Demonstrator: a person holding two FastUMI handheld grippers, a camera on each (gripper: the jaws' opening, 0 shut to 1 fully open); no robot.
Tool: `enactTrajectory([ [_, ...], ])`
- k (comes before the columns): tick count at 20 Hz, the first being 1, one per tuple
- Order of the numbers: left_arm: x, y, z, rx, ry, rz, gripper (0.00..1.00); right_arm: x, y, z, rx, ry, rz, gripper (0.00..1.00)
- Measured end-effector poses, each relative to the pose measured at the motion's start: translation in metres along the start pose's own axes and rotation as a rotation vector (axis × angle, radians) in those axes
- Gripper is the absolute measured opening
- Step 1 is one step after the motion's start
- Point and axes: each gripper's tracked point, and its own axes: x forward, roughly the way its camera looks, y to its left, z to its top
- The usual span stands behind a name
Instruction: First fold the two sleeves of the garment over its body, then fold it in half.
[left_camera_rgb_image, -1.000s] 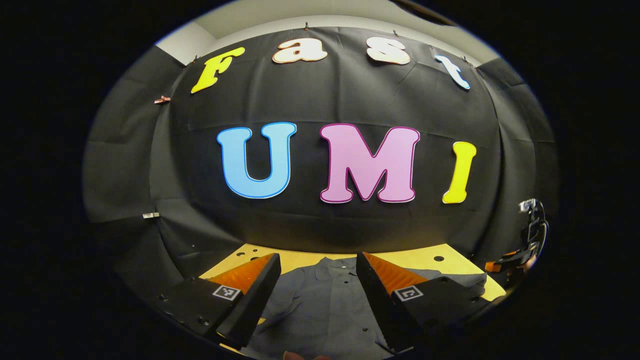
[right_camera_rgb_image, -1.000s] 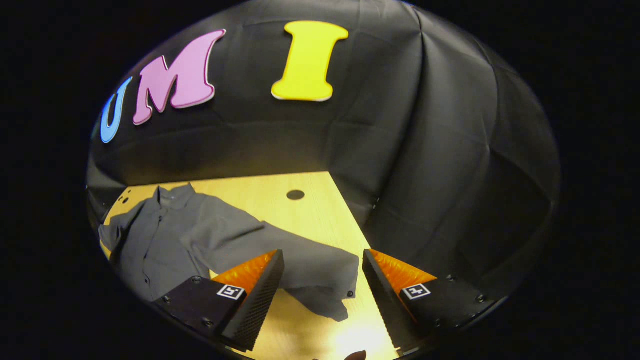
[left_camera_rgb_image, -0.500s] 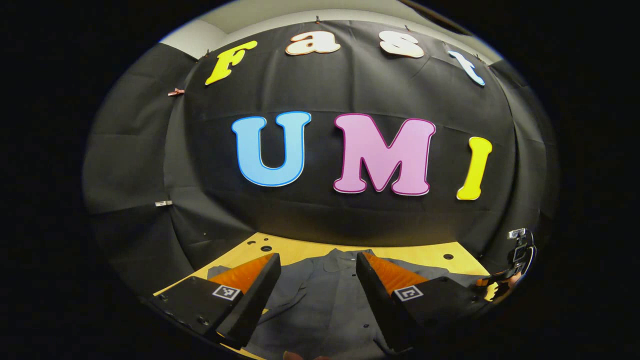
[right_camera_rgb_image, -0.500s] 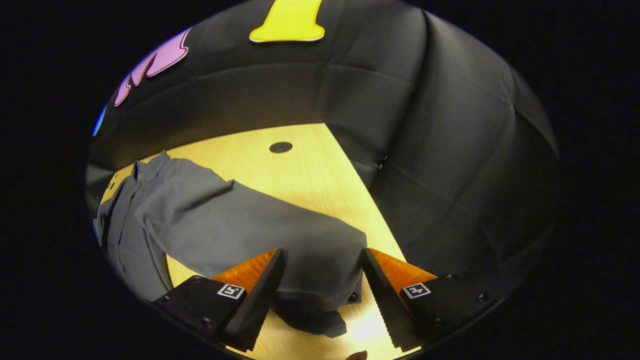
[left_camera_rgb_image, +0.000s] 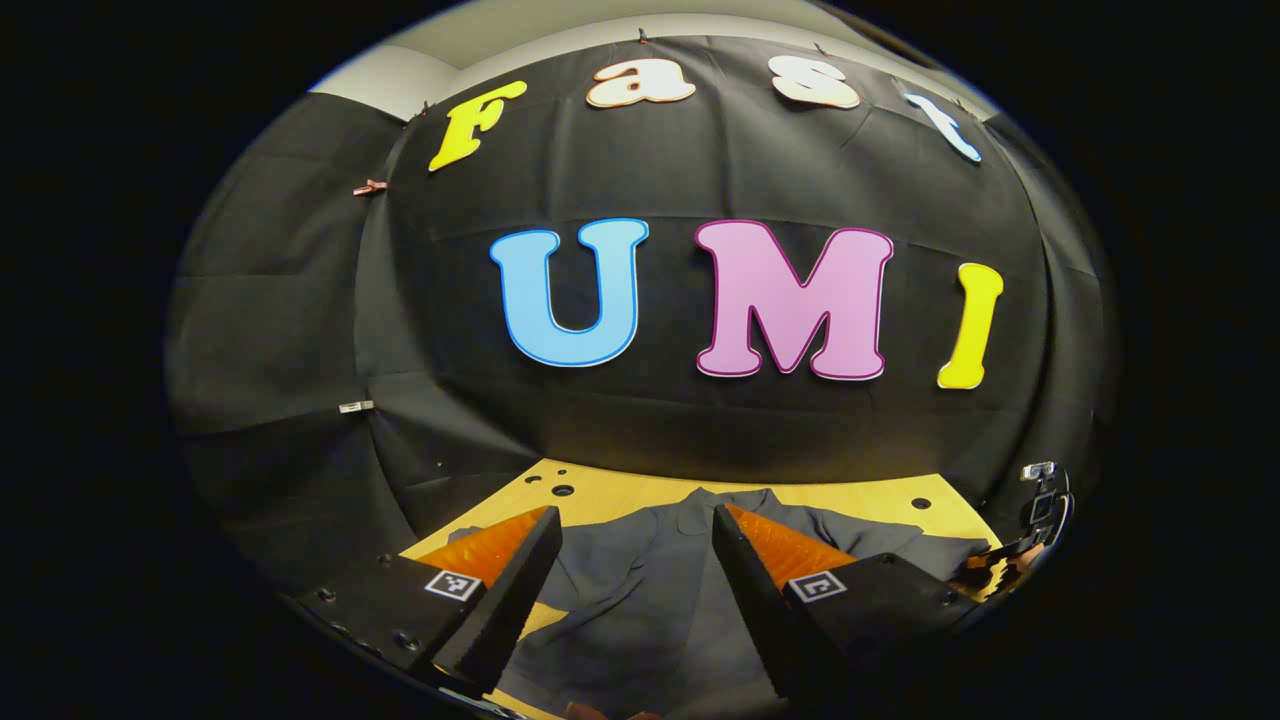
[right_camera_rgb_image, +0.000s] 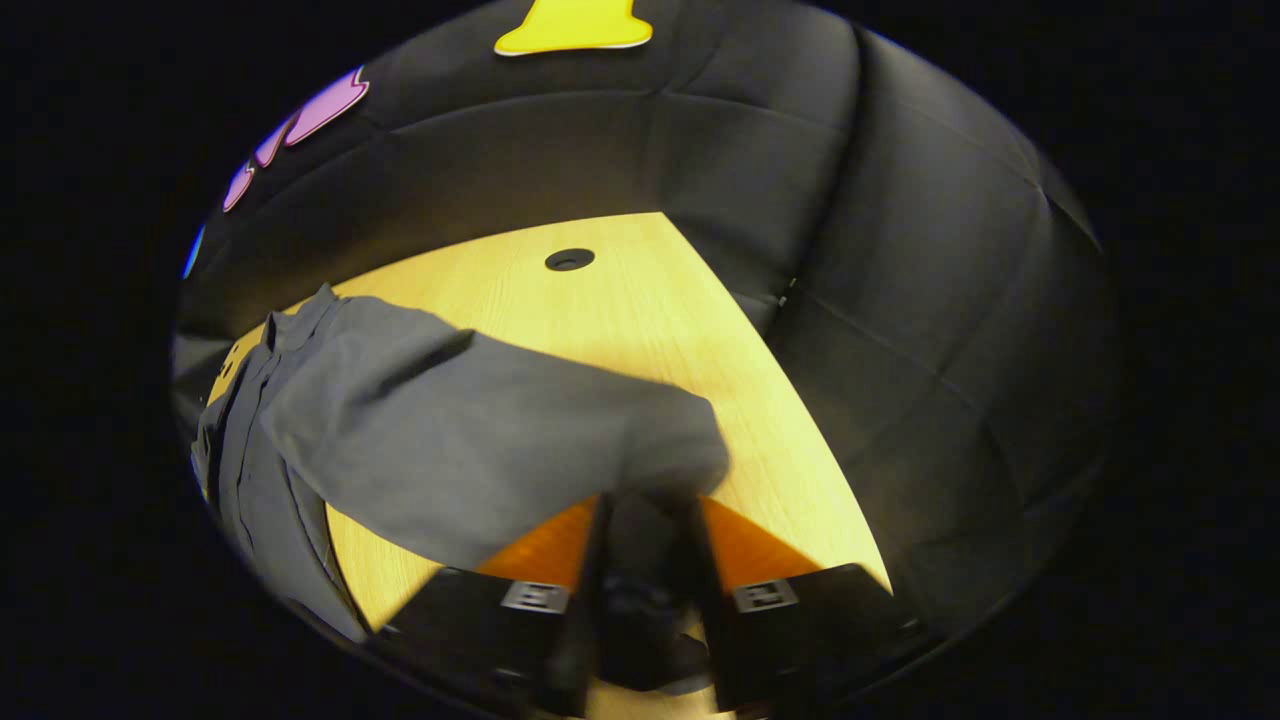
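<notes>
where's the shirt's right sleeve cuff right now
In the right gripper view the cuff sits pinched in the right gripper, low at centre, over the wooden table, with the sleeve running up and left to the shirt.

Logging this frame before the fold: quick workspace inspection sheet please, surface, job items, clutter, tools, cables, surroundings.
Surface: pale wooden table with round holes, one near the far edge.
Job's things: grey shirt lies collar away from the left tool, not yet folded; its sleeve is stretched across the table toward the right tool.
Clutter: nothing seen.
Tools: left tool open, hovering over the shirt body; right tool shut on the sleeve end, cloth bunched between its fingers.
Cables: nothing seen.
Surroundings: black cloth wall around the table; small clips on it in the left gripper view.
</notes>
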Motion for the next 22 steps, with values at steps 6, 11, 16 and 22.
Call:
enactTrajectory([
  [6,0.004,0.022,-0.001,-0.002,-0.007,-0.018,0.95,-0.027,0.006,0.010,0.020,-0.017,0.004,0.06],
  [11,0.019,0.041,0.003,0.030,-0.024,-0.097,0.95,-0.091,0.005,0.038,0.063,-0.142,-0.032,0.06],
  [16,0.031,0.053,-0.002,0.006,-0.022,-0.193,0.96,-0.173,0.010,0.054,0.088,-0.247,-0.083,0.06],
  [22,0.049,0.084,-0.003,-0.026,-0.034,-0.255,0.95,-0.253,0.070,0.074,0.109,-0.367,-0.070,0.06],
])
